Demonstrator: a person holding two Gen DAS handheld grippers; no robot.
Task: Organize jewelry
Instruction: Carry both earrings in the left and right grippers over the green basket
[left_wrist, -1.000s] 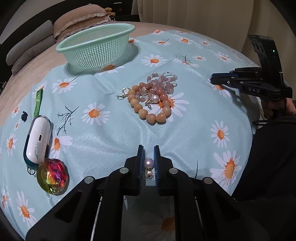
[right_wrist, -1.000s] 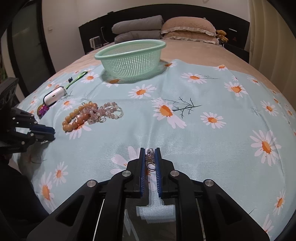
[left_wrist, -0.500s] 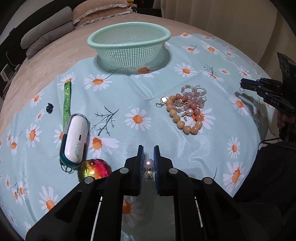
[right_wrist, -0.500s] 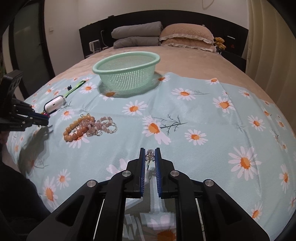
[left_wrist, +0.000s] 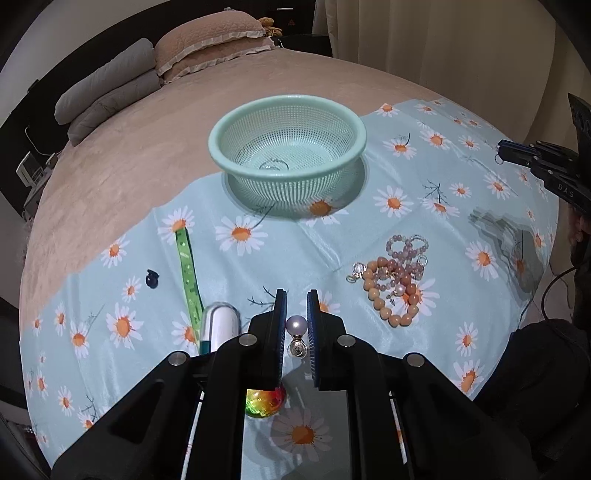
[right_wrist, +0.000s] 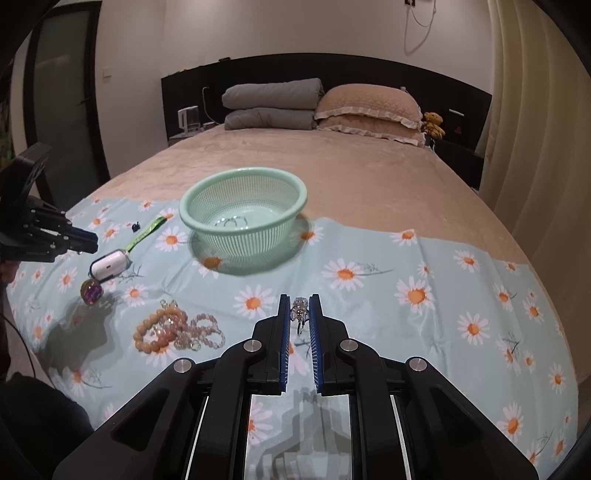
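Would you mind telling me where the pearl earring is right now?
In the left wrist view, the pearl earring sits clamped in the left gripper, low centre, held above the daisy-print cloth, left of the orange bead bracelet.

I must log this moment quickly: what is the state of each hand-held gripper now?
Left hand-held gripper: closed on a pearl earring.
Right hand-held gripper: closed on a small crystal earring.
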